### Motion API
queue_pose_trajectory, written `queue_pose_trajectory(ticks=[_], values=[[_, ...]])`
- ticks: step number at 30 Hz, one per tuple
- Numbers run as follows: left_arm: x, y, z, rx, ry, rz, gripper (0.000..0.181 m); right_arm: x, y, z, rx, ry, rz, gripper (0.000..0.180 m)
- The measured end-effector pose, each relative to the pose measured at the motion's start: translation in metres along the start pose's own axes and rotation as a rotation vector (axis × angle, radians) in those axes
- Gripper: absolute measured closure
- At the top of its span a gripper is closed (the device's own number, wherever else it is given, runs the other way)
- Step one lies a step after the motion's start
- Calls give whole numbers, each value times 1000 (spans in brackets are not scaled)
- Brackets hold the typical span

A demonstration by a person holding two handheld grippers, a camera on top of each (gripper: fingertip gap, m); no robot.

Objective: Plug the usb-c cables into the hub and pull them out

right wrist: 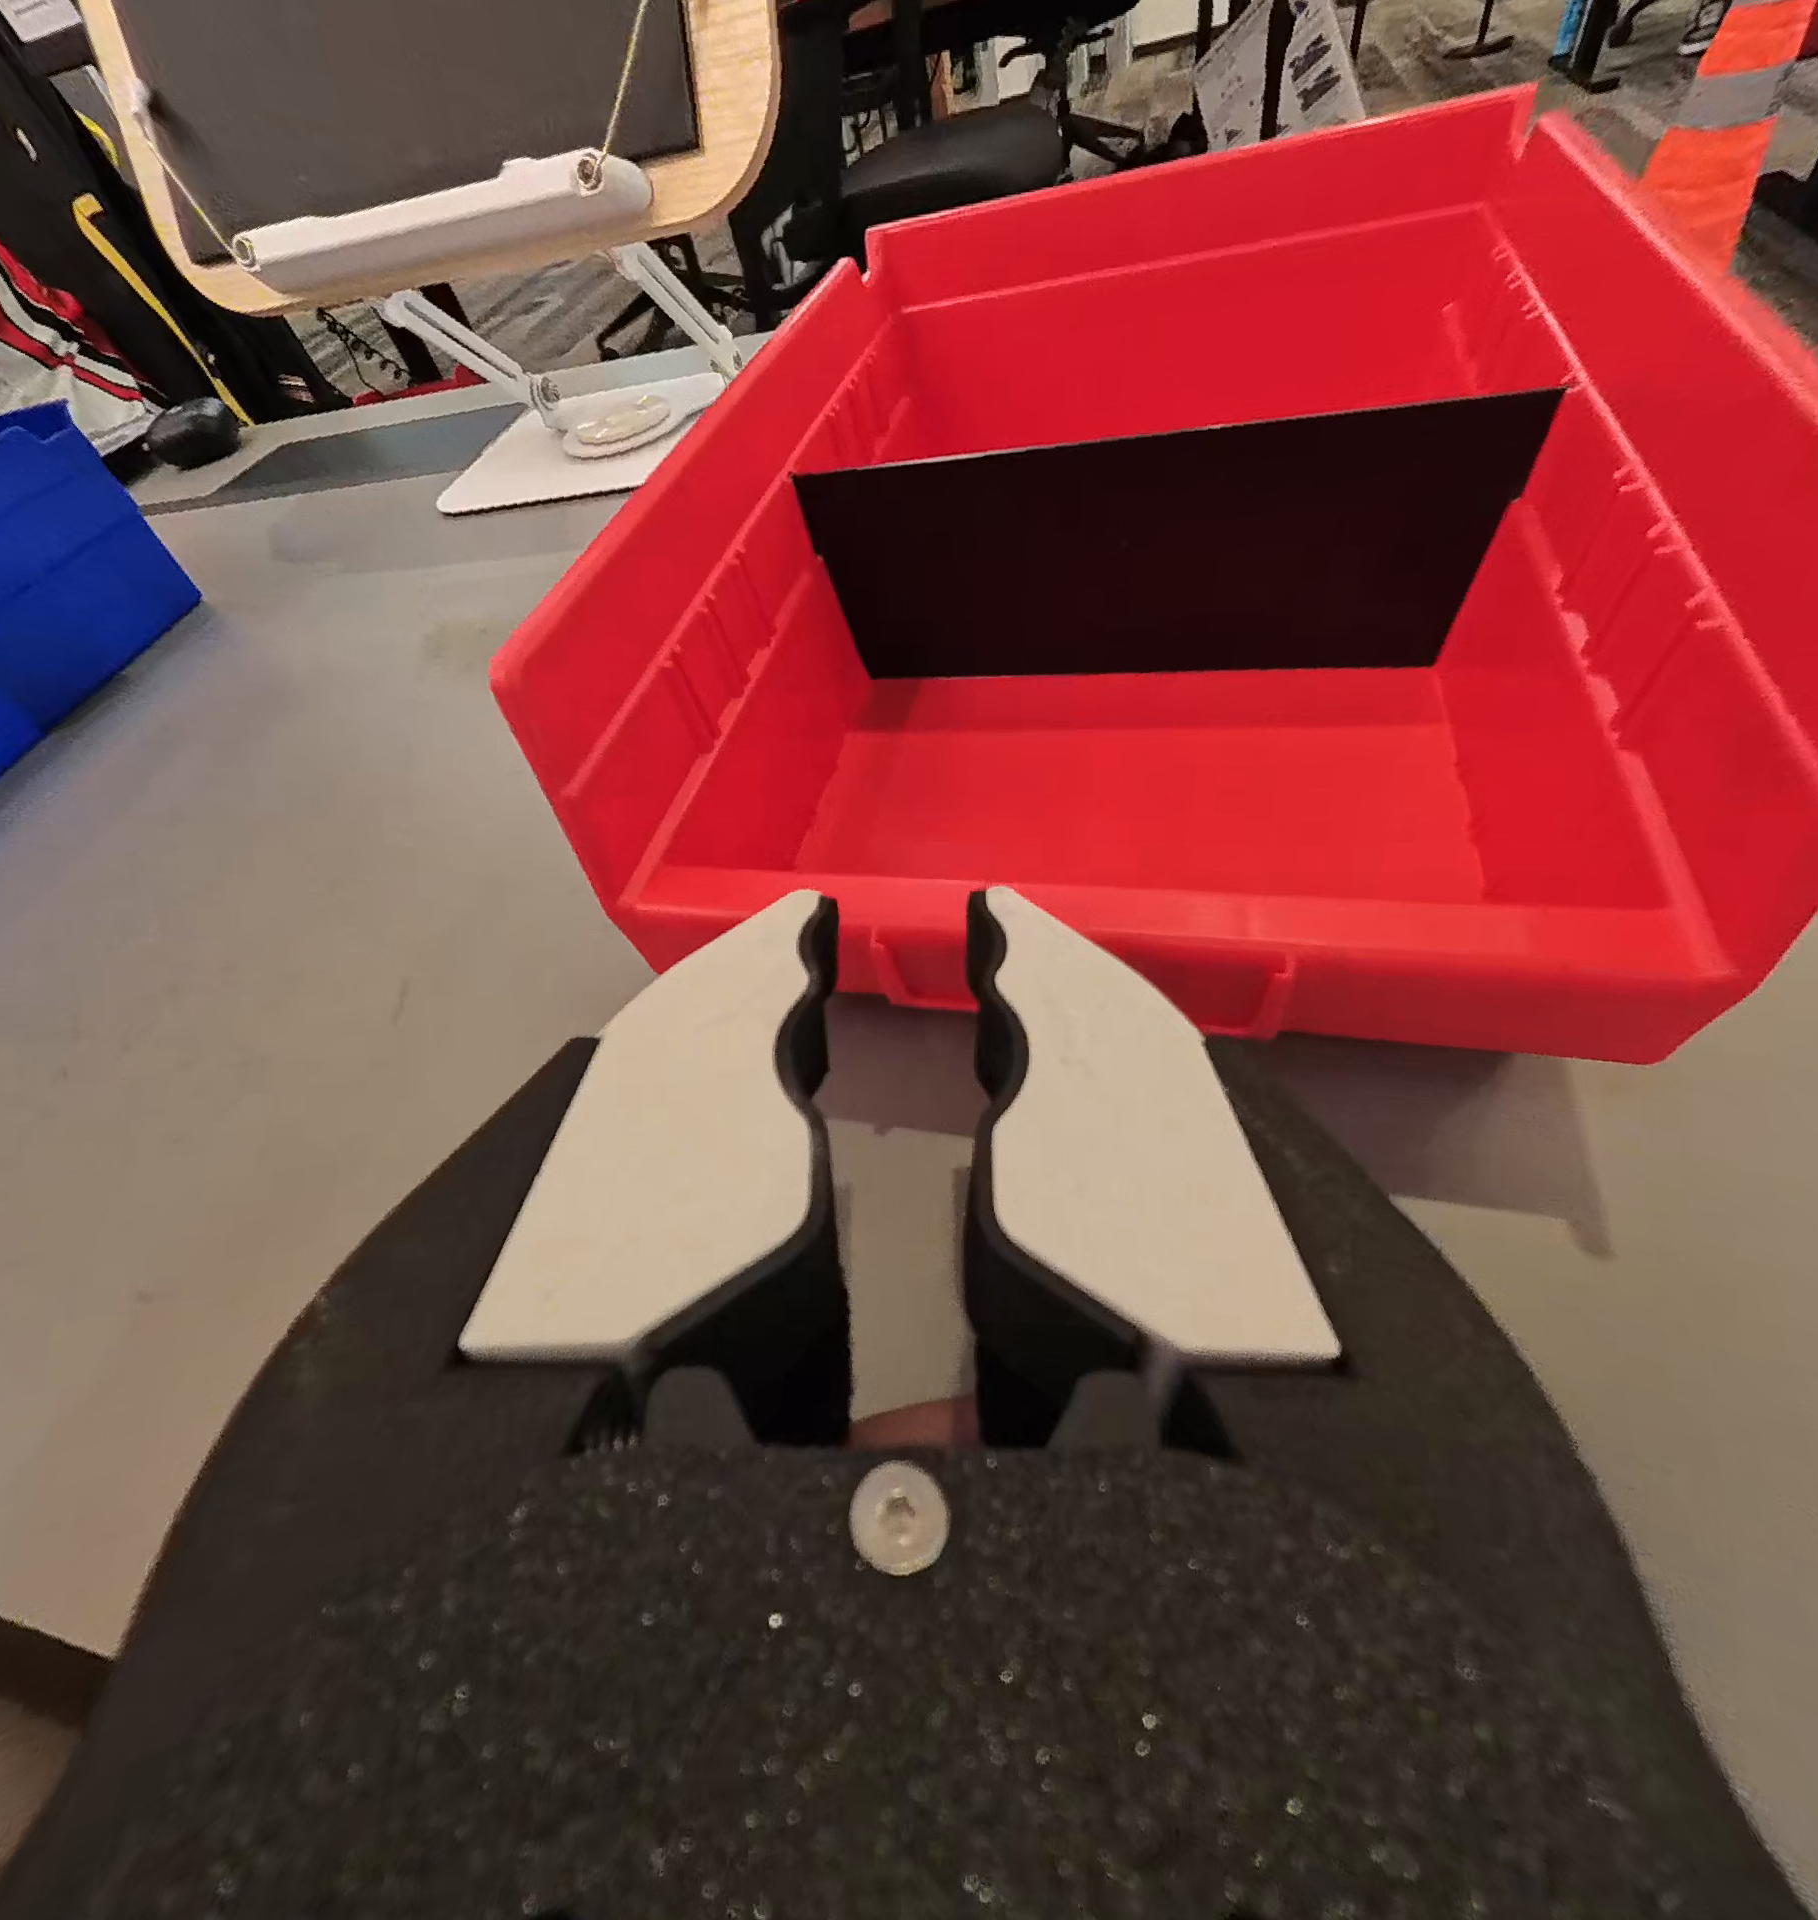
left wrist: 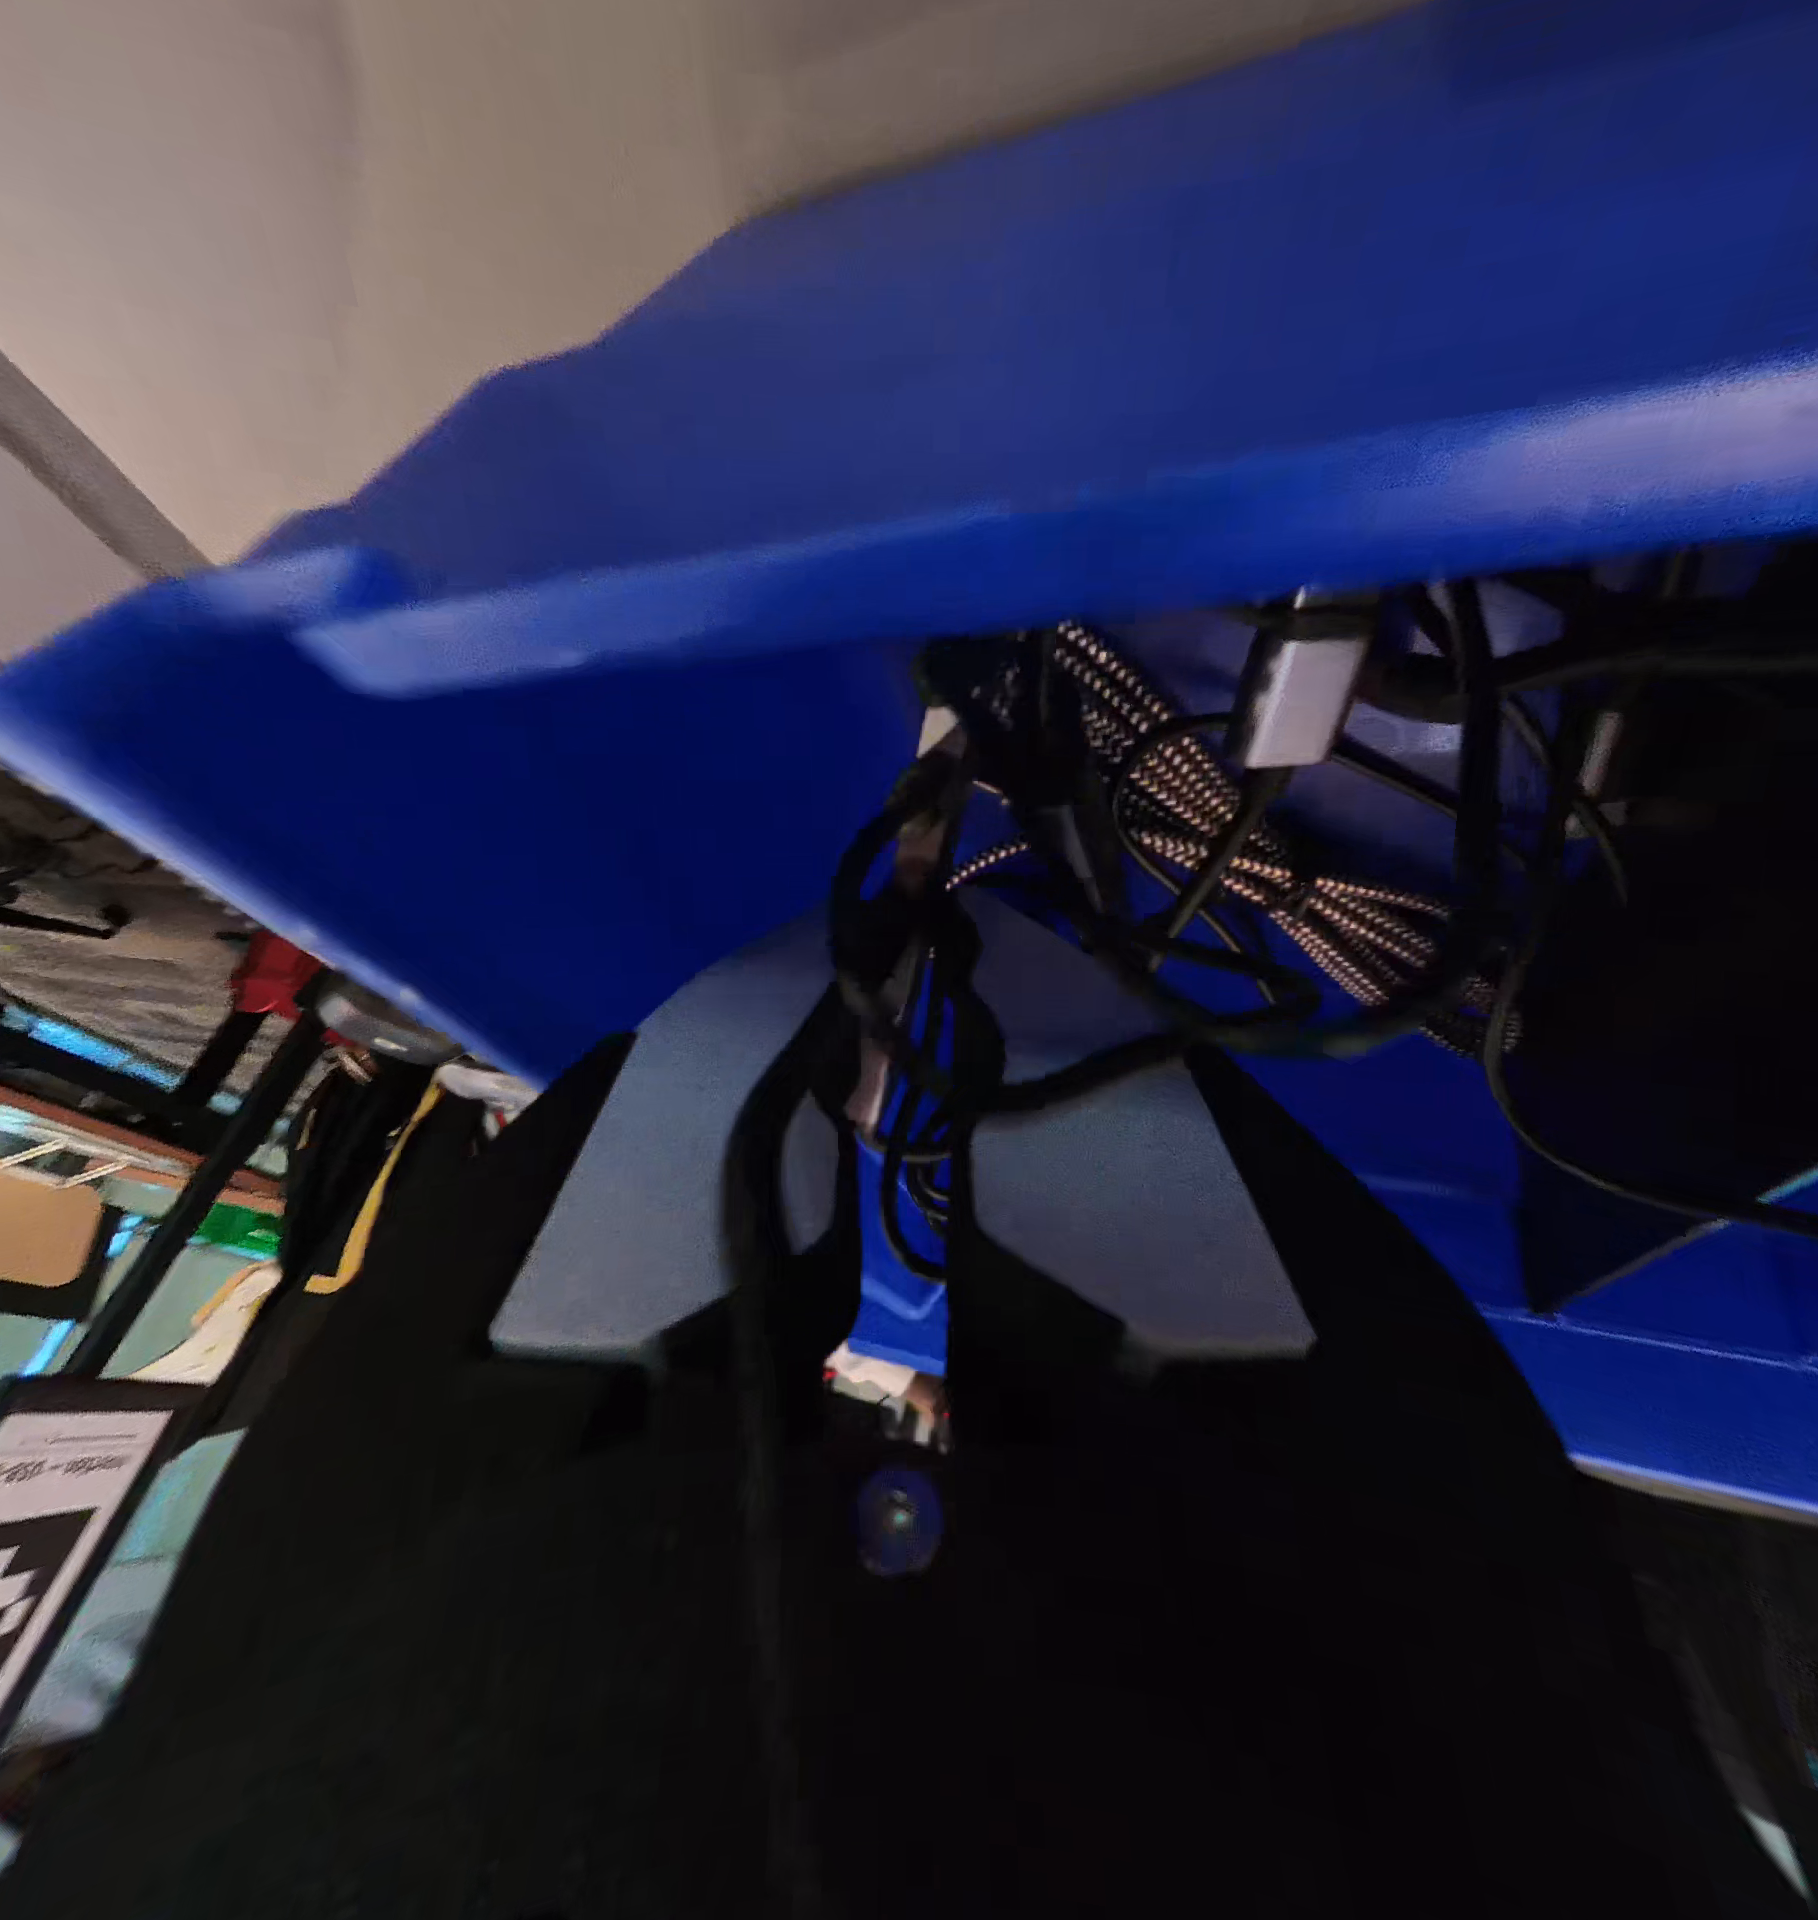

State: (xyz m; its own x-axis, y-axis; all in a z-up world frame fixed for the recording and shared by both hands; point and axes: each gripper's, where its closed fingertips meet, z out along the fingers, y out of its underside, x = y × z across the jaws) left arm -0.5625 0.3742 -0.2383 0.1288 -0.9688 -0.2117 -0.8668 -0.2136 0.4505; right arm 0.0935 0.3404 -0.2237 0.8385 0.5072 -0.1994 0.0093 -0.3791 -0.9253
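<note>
In the left wrist view my left gripper (left wrist: 900,1049) reaches into a blue bin (left wrist: 988,436), which looks tilted and blurred. Its jaws stand close together around a bundle of black cables (left wrist: 910,997), and a small silver plug (left wrist: 869,1091) shows among them. Deeper in the bin lie a braided black-and-tan cable (left wrist: 1237,831) and a grey metal piece (left wrist: 1300,696) that may be the hub or a connector. My right gripper (right wrist: 903,935) is slightly open and empty. It hovers over the grey table (right wrist: 261,935), just in front of a red bin (right wrist: 1144,790).
The red bin is empty and has a black divider (right wrist: 1175,540) across its middle. The blue bin (right wrist: 43,582) sits at the table's left edge. A white stand with a wood-framed panel (right wrist: 531,312) stands behind. A tag board (left wrist: 22,1579) is at the lower left. The grippers' ends are close to 65 centimetres from one another.
</note>
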Motion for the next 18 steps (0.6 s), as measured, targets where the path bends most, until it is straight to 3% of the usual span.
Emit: queue_pose_trajectory(ticks=[4, 9, 13, 18], values=[[1, 2, -4, 32, -52, -52, 171, 3, 0, -1, -6, -5, 32, 157], [-2, 20, -47, 132, -162, -184, 172, 9, 2, -2, -11, -9, 82, 157], [-13, 63, -107, 141, -326, -281, 172, 10, 3, -2, -20, -12, 103, 158], [-33, 149, -221, 90, -591, -440, 172, 7, 5, 0, -35, -1, 69, 160]])
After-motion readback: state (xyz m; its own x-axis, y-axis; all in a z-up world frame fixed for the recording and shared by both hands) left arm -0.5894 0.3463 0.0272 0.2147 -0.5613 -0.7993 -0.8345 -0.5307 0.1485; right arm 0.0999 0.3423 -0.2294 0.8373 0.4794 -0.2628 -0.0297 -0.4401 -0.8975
